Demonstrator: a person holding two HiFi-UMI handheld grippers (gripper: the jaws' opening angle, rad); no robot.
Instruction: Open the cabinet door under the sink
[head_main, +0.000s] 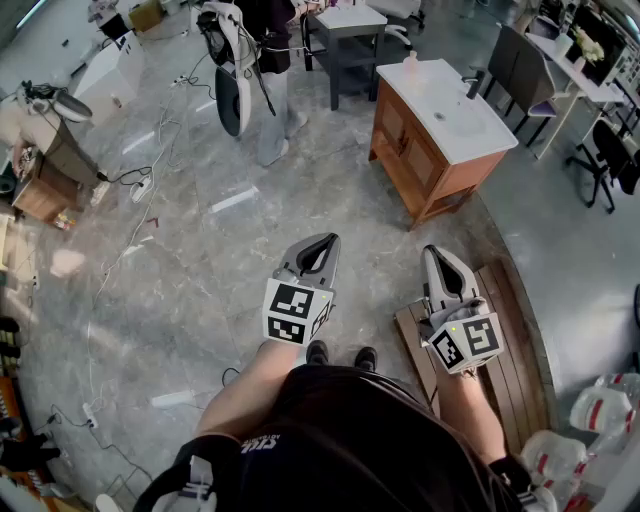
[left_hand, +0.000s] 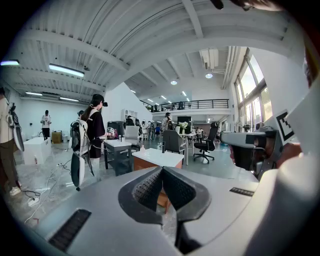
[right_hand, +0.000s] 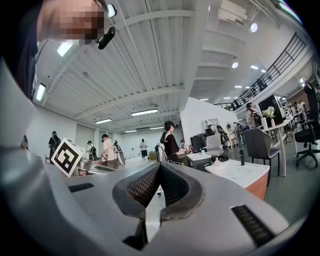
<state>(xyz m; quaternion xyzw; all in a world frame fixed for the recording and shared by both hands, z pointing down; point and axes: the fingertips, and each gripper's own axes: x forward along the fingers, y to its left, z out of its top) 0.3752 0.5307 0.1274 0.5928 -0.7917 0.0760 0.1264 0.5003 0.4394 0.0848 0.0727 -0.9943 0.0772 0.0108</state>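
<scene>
A wooden sink cabinet with a white basin top and a dark tap stands some way ahead at the upper right of the head view; its doors look closed. It also shows beyond the jaws as the cabinet in the left gripper view and the cabinet at the right of the right gripper view. My left gripper and right gripper are held in front of my body, far from the cabinet. Both are shut with nothing between their pads.
A person with a white device stands on the marble floor to the cabinet's left. A grey table is behind it, and chairs to its right. A wooden pallet lies beside my right foot. Cables trail across the floor at left.
</scene>
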